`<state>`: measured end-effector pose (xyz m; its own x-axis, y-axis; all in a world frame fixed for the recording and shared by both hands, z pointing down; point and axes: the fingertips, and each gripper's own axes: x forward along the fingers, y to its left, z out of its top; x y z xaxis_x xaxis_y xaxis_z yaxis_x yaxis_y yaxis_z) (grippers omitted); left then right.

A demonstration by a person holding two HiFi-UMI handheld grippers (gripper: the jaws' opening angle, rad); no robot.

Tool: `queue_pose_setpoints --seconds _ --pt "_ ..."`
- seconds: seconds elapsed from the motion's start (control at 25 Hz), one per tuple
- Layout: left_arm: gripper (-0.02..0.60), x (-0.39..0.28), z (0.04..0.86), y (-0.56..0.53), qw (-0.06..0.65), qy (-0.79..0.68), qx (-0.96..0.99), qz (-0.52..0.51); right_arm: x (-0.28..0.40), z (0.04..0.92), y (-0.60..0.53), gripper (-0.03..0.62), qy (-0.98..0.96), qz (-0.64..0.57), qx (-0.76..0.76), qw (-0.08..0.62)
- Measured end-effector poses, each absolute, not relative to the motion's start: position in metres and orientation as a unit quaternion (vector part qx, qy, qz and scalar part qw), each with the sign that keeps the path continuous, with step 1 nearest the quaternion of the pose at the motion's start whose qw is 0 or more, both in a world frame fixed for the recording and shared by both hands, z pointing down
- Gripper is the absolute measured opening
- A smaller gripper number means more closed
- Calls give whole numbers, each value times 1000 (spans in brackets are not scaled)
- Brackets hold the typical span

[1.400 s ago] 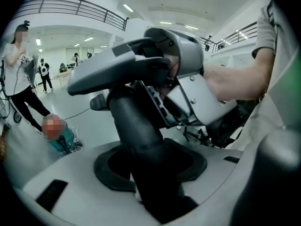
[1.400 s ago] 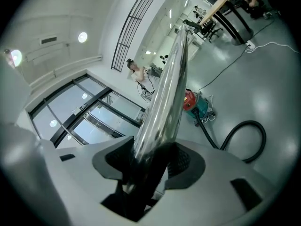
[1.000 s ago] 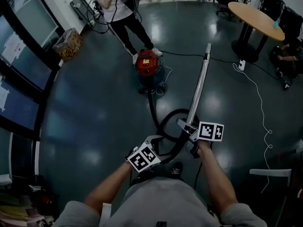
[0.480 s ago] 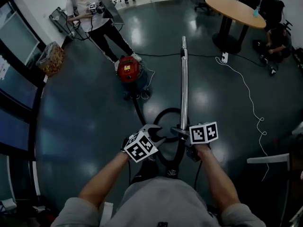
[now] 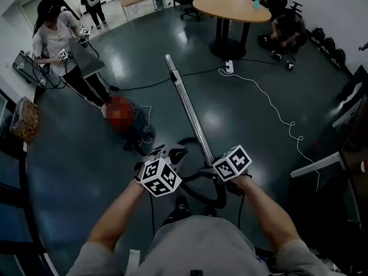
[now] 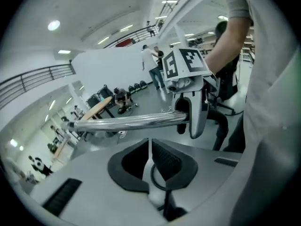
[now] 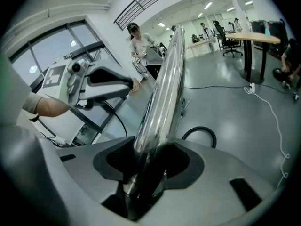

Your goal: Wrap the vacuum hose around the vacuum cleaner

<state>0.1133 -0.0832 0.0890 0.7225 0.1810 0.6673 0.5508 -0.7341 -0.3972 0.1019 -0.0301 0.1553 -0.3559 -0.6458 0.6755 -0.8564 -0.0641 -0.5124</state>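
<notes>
— So, how much room is there to move?
— Plenty. The dark glossy floor (image 5: 253, 137) lies bare across the middle. A dark glazed wall (image 5: 10, 154) bounds it at the left edge and a pale desk edge (image 5: 319, 164) at the right. A round table (image 5: 230, 7) stands far off at the top, with one person (image 5: 286, 26) crouched just beside it.
— Anyone closer?
— Another person (image 5: 57, 42) stands at the upper left, near the vacuum cleaner (image 5: 132, 128). The machine sits on the floor left of the wand, well apart from both grippers.
— And the wand?
— The metal wand (image 5: 187, 105) slants up and away over open floor, its far tip free. The right gripper (image 5: 208, 170) grips its near end; that gripper's own view shows the jaws pressed on the tube from both sides.
— The hose?
— The black hose (image 5: 220, 191) lies in a loose loop on the floor beneath the two grippers and runs toward the vacuum cleaner. It is not wound on the machine.
— Anything underfoot?
— A thin white cord (image 5: 276, 111) snakes over the floor right of the wand, from the table's foot toward the desk edge.
— The other tool?
— The left gripper (image 5: 174, 152) hangs just left of the wand, apart from it. Its jaws have just been closing and now meet with nothing between them.
</notes>
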Motion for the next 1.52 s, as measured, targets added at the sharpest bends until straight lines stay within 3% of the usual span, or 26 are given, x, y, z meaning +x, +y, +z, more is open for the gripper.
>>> queue_pose_setpoints --seconds 0.08,0.28,0.4,0.56,0.8,0.96,1.04,1.2,1.52 --pt "14 127 81 -98 347 -224 -862 -293 102 158 -37 186 -673 472 553 136" --pt "150 143 68 -127 418 -277 -818 -281 93 163 -59 186 -670 468 538 206" --pt "268 132 74 -135 458 -327 -772 -295 80 161 -73 183 -675 463 519 245" --pt "328 113 97 -146 479 -381 -722 -324 70 166 -89 178 -681 449 489 310" --pt "327 93 150 -183 506 -399 -663 -381 58 173 -113 173 -701 412 423 399" --pt "322 80 169 -200 440 -394 -690 -419 53 178 -121 172 -718 385 367 448" --pt "289 77 175 -206 419 -388 -699 -430 58 180 -126 172 -726 376 351 457" --pt "161 73 187 -212 410 -378 -701 -445 70 179 -136 172 -740 360 329 463" --pt "135 85 193 -195 305 -335 -750 -483 105 178 -138 167 -770 278 272 506"
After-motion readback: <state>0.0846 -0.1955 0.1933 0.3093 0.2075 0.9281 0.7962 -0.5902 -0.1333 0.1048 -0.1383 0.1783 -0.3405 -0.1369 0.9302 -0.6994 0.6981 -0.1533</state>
